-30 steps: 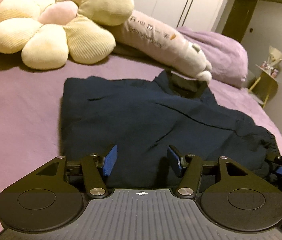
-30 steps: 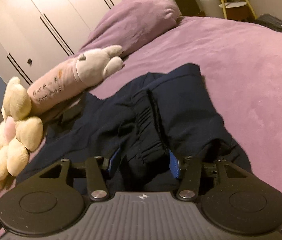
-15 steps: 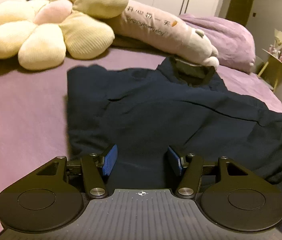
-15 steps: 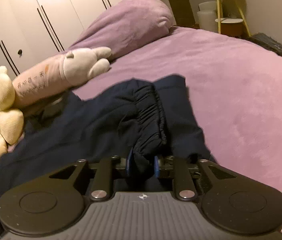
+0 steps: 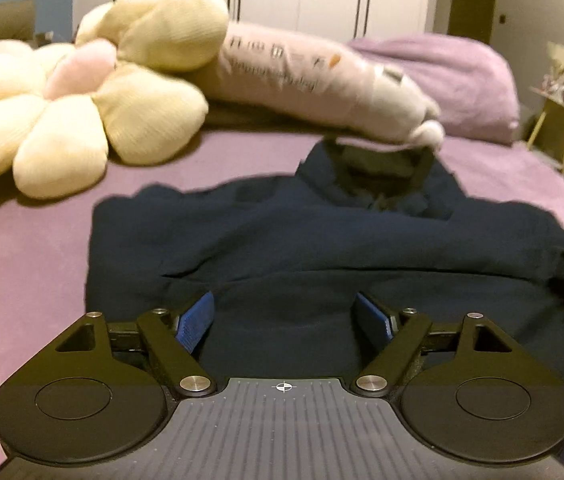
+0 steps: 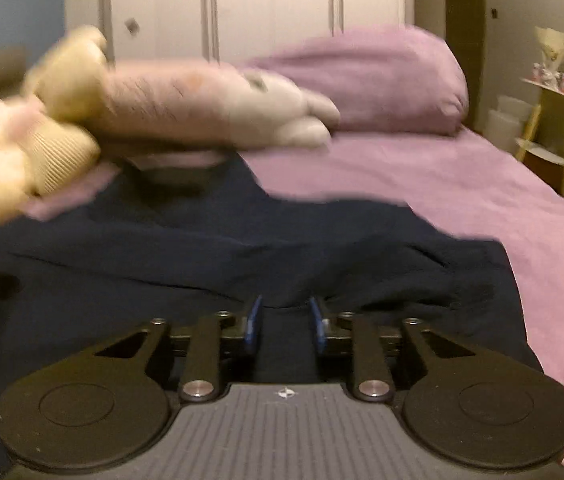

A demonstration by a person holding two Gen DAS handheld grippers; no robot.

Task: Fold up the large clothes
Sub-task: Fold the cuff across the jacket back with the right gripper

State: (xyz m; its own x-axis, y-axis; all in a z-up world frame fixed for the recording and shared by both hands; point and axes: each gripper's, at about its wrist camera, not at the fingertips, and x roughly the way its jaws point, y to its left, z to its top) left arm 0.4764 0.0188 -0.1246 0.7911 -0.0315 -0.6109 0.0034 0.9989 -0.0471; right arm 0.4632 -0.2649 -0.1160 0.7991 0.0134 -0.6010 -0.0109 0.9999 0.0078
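A large dark navy garment (image 5: 322, 248) lies spread on the purple bed (image 5: 22, 264), its collar toward the pillows. My left gripper (image 5: 284, 314) is open, low over the garment's near edge, with cloth between its blue pads but not pinched. In the right wrist view the same garment (image 6: 202, 248) fills the foreground. My right gripper (image 6: 285, 320) is narrowly closed on a bunched fold of the navy cloth. The right view is blurred by motion.
A cream and pink flower cushion (image 5: 82, 92) and a long pink plush pillow (image 5: 322, 80) lie at the head of the bed. A purple pillow (image 6: 382, 80) lies to the right. A yellow side table (image 6: 550, 128) stands beyond the bed's right edge.
My right gripper closed on the garment's bunched fold and swung left, turning toward the headboard. My left gripper moved lower and closer over the garment, staying open.
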